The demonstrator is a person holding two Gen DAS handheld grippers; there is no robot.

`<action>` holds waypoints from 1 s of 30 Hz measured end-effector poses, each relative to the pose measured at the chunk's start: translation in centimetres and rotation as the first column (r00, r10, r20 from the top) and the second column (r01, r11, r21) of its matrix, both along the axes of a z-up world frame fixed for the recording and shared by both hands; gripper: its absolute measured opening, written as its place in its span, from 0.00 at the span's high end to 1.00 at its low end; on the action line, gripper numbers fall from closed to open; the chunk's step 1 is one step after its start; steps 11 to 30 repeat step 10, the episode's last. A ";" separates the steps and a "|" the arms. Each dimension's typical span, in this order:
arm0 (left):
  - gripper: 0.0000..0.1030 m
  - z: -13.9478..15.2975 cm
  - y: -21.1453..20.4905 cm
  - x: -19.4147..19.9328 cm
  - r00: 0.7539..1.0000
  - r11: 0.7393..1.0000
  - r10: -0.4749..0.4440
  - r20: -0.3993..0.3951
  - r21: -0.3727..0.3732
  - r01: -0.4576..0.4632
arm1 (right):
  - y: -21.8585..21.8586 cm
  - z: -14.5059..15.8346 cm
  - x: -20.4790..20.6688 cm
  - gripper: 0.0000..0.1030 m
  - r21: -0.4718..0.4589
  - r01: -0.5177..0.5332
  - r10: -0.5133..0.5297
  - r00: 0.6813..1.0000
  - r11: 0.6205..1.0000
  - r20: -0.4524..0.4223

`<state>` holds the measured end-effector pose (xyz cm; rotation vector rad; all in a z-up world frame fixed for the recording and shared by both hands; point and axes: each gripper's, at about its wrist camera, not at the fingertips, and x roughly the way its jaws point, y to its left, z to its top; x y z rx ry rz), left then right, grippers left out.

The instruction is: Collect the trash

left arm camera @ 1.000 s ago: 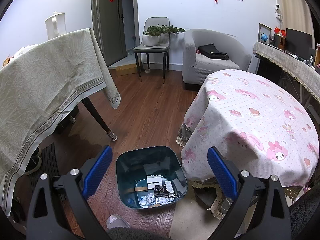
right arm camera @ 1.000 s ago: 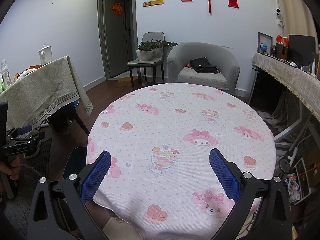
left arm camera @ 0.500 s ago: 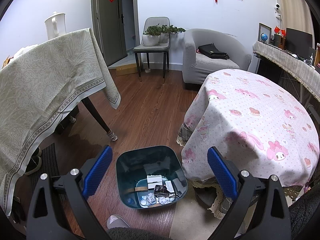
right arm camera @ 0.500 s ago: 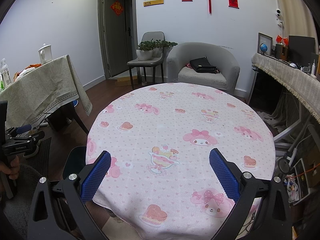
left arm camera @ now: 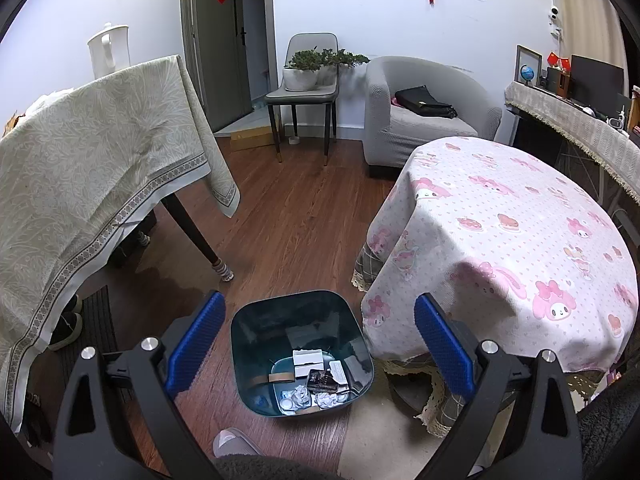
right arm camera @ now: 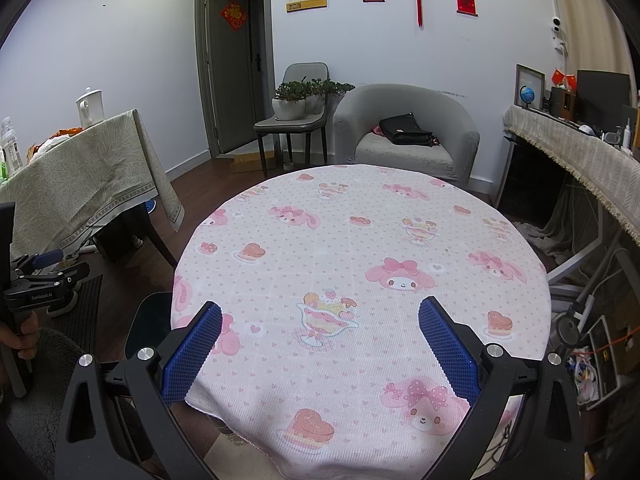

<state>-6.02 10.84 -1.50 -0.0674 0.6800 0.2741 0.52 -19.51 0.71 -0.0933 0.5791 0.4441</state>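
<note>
The dark teal plastic trash bin, with paper scraps inside, sits between the left gripper's wide-open, empty jaws. The right gripper hangs wide open and empty over the round pink table beside the bin.

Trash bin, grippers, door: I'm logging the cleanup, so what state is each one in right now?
Trash bin: upright on the floor, no lid, crumpled paper and wrappers at the bottom.
Left hand-held gripper: open, empty, above the bin.
Right hand-held gripper: open, empty, over the round table.
Round table: covered by a pink cloth, no trash on it.
Door: shut.
</note>
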 end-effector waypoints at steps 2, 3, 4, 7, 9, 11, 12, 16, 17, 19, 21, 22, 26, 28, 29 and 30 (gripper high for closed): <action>0.06 -0.2 0.0 0.0 1.000 1.000 0.001 -0.003 0.000 -0.001 | 0.0 0.0 0.0 0.03 -0.001 0.000 0.000 1.000 1.000 0.001; 0.06 -0.2 0.0 0.0 1.000 1.000 0.000 -0.004 -0.001 0.000 | 0.0 0.0 0.0 0.03 -0.001 0.000 0.000 1.000 1.000 0.001; 0.06 -0.3 0.0 -0.1 1.000 1.000 -0.002 -0.005 -0.002 0.002 | 0.0 0.0 0.0 0.03 -0.001 0.000 0.000 1.000 1.000 0.001; 0.06 -0.3 -0.1 -0.1 1.000 1.000 -0.003 -0.004 -0.001 0.003 | 0.0 0.0 0.0 0.03 -0.001 0.000 0.000 1.000 1.000 0.001; 0.06 -0.3 -0.1 0.0 1.000 1.000 0.001 -0.006 -0.001 -0.001 | 0.0 0.0 0.0 0.03 -0.001 0.000 0.000 1.000 1.000 0.001; 0.06 -0.3 -0.1 0.0 1.000 1.000 0.003 -0.008 -0.001 -0.003 | 0.0 0.1 0.0 0.03 -0.002 0.000 0.000 1.000 1.000 0.001; 0.06 -0.3 -0.1 0.0 1.000 1.000 0.003 -0.008 -0.001 -0.003 | 0.0 0.1 0.0 0.03 -0.002 0.000 0.000 1.000 1.000 0.001; 0.06 -0.3 -0.1 0.0 1.000 1.000 0.003 -0.008 -0.001 -0.003 | 0.0 0.1 0.0 0.03 -0.002 0.000 0.000 1.000 1.000 0.001; 0.06 -0.3 -0.1 0.0 1.000 1.000 0.003 -0.008 -0.001 -0.003 | 0.0 0.1 0.0 0.03 -0.002 0.000 0.000 1.000 1.000 0.001; 0.06 -0.3 -0.1 0.0 1.000 1.000 0.003 -0.008 -0.001 -0.003 | 0.0 0.1 0.0 0.03 -0.002 0.000 0.000 1.000 1.000 0.001; 0.06 -0.3 -0.1 0.0 1.000 1.000 0.003 -0.008 -0.001 -0.003 | 0.0 0.1 0.0 0.03 -0.002 0.000 0.000 1.000 1.000 0.001; 0.06 -0.3 -0.1 0.0 1.000 1.000 0.003 -0.008 -0.001 -0.003 | 0.0 0.1 0.0 0.03 -0.002 0.000 0.000 1.000 1.000 0.001; 0.06 -0.3 -0.1 0.0 1.000 1.000 0.003 -0.008 -0.001 -0.003 | 0.0 0.1 0.0 0.03 -0.002 0.000 0.000 1.000 1.000 0.001; 0.06 -0.3 -0.1 0.0 1.000 1.000 0.003 -0.008 -0.001 -0.003 | 0.0 0.1 0.0 0.03 -0.002 0.000 0.000 1.000 1.000 0.001; 0.06 -0.3 -0.1 0.0 1.000 1.000 0.003 -0.008 -0.001 -0.003 | 0.0 0.1 0.0 0.03 -0.002 0.000 0.000 1.000 1.000 0.001; 0.06 -0.3 -0.1 0.0 1.000 1.000 0.003 -0.008 -0.001 -0.003 | 0.0 0.1 0.0 0.03 -0.002 0.000 0.000 1.000 1.000 0.001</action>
